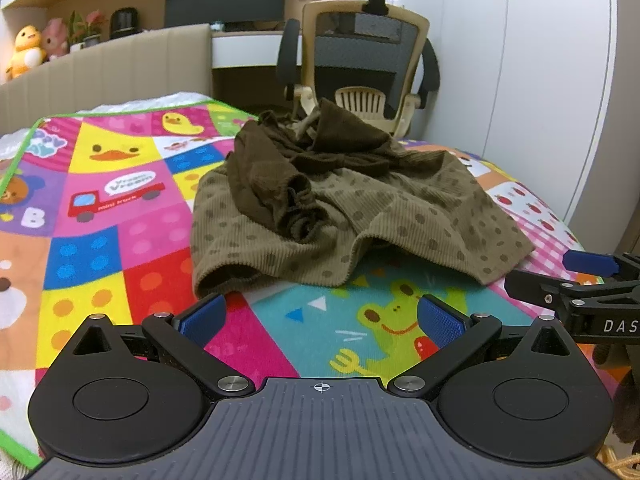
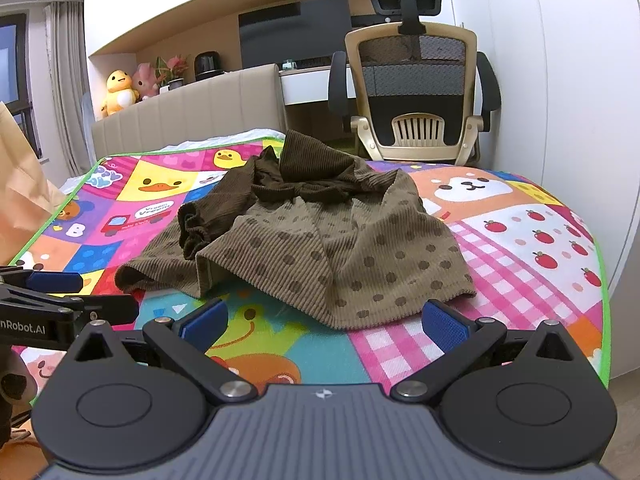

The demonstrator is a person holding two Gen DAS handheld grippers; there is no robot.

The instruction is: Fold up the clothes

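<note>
A crumpled olive-brown corduroy garment (image 1: 340,208) with dark dots lies in a heap on the colourful cartoon mat (image 1: 120,240); its darker inner side and a gathered cuff are bunched on top. My left gripper (image 1: 320,316) hovers open just short of the garment's near hem, nothing between its blue pads. The right wrist view shows the same garment (image 2: 320,240), with my right gripper (image 2: 324,322) open close to the hem's near edge. Each gripper shows in the other's view: the right gripper (image 1: 580,280) at the right edge, the left gripper (image 2: 60,292) at the left.
A beige-and-black office chair (image 2: 416,92) stands beyond the mat's far edge, by a desk with a monitor. A padded beige headboard (image 2: 192,112) with plush toys (image 2: 118,92) behind it is at the far left. A brown paper bag (image 2: 20,184) stands left of the mat. White wardrobe panels are on the right.
</note>
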